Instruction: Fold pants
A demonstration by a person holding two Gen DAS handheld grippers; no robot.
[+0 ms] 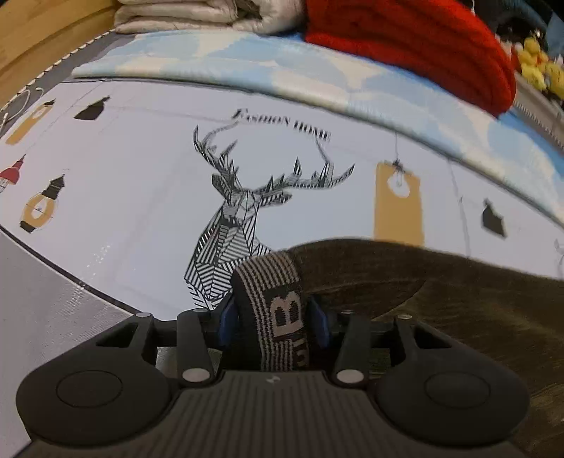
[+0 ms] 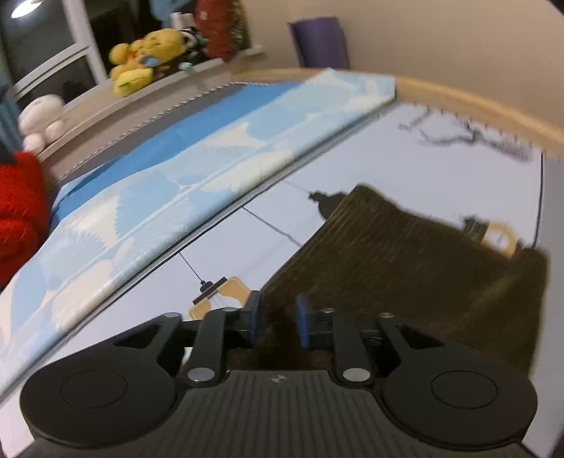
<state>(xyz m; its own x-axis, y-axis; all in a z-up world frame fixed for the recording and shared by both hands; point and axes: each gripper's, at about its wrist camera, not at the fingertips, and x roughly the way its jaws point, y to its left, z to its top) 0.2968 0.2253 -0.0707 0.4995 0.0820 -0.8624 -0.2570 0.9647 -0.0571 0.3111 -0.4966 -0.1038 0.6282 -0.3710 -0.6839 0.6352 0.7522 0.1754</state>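
Both tongs pinching pants [image 2: 405, 267]: left tongs [image 1: 273, 317] on waistband [image 1: 271, 282], right tongs [image 2: 276, 322] on edge.

A home bedroom: plush toys [image 2: 148, 56] on a ledge, folded bedding [image 1: 197, 16]

Beige wall [image 2: 440, 38]; dark window [image 2: 46, 45], perhaps reflecting a lamp.

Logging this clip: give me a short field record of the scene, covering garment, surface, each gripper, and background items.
garment: dark olive pants, lying partly on the mat
waistband: striped elastic band, lettered
surface: pale printed mat with a deer drawing
left gripper: waistband between its blue pads
right gripper: pants fabric bunched between its pads
background: red knit garment, blue patterned cloth, yellow plush toy
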